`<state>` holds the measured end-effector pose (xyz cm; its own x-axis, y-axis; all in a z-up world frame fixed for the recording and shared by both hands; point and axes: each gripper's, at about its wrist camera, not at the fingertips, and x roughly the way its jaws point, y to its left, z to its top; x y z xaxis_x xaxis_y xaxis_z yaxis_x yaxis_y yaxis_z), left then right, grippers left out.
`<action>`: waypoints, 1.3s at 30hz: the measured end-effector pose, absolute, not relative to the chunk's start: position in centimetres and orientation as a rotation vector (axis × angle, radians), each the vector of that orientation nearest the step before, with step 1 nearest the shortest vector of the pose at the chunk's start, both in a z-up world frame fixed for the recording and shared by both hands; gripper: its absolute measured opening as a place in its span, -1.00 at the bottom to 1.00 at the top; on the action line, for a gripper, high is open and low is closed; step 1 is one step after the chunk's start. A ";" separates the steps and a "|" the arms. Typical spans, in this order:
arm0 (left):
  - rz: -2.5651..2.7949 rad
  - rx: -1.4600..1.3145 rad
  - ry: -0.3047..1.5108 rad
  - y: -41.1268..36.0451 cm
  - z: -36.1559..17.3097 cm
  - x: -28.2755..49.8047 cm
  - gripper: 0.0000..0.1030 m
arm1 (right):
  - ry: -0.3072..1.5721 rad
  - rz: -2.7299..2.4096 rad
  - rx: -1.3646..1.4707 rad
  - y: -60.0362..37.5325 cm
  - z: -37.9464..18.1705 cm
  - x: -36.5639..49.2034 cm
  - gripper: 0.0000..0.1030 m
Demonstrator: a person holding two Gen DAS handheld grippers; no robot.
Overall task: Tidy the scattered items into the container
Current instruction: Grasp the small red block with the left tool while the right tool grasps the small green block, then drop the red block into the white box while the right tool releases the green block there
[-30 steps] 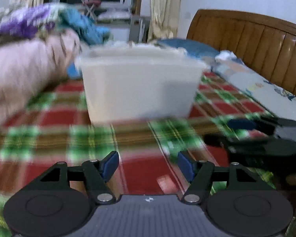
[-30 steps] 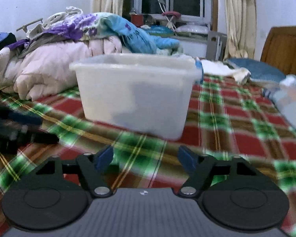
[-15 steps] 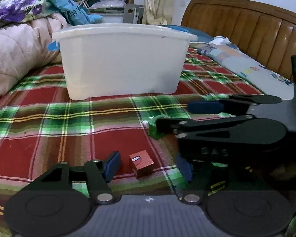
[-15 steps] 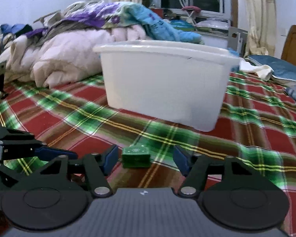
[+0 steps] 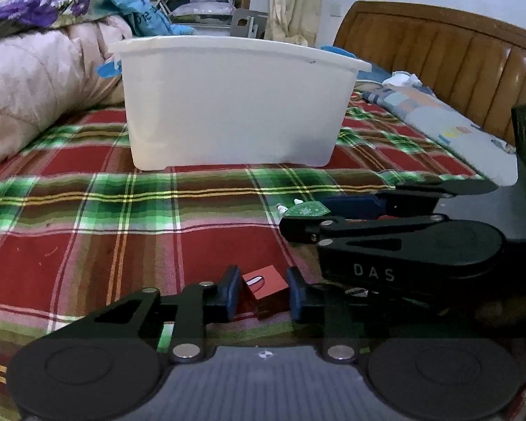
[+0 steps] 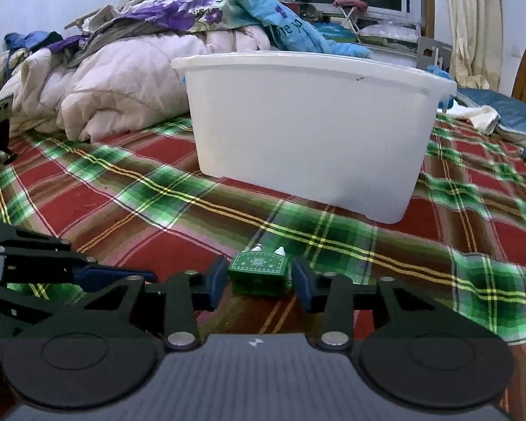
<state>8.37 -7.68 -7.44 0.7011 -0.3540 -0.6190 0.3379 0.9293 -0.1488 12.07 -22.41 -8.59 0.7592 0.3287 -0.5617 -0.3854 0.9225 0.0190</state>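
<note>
On the plaid bedspread (image 5: 87,245), before the white plastic bin (image 5: 235,105), each gripper brackets a toy, jaws narrowed but apparently not gripping: left gripper (image 5: 262,294) around the red wooden block (image 5: 264,286), right gripper (image 6: 259,282) around the green patterned block (image 6: 257,270). Grasping step; next, closing and lifting binward.

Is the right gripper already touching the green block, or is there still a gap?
Apart. In the right wrist view, the green block sits between the right gripper's open fingers, with a thin strip of plaid blanket visible on each side.
</note>
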 end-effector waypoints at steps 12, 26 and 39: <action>-0.379 -0.047 0.664 -6.6 -6.2 7.5 -0.45 | 0.539 0.343 -0.051 -24.2 -7.3 11.4 -0.14; -0.407 -0.018 0.494 -4.0 8.3 14.7 -0.45 | 0.341 0.323 -0.047 -25.2 4.7 13.3 -0.14; -0.322 0.031 0.640 -6.7 9.0 27.8 -0.26 | 0.504 0.285 -0.086 -24.4 5.7 23.4 -0.14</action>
